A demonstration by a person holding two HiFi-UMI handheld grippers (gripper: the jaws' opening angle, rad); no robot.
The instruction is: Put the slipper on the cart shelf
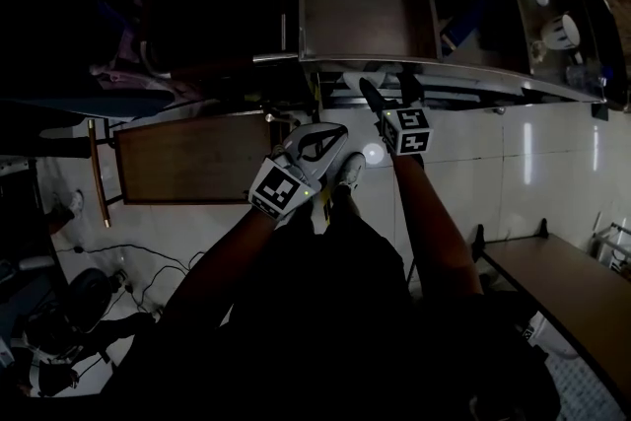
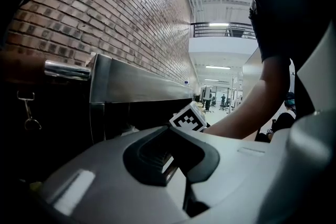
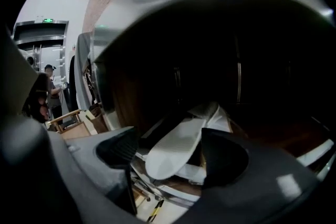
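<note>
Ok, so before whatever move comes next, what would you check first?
1. Slipper inside the cart shelf: ok, it lies there, partly on another white thing.
2. Right tool let go: ok, jaws apart, with a gap on one side of the slipper.
3. Slipper free of the other jaw: cannot tell.
4. Left tool empty: ok, jaws together on nothing.
5. Room to pull back: cannot tell, the scene is too dark.

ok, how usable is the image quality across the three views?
Head view: badly underexposed, only the marker cubes and a glare spot on the floor tiles read well. Left gripper view: fisheye bends the brick wall, bright hall behind blows out. Right gripper view: cart interior is dark, but the white slipper is legible.
</note>
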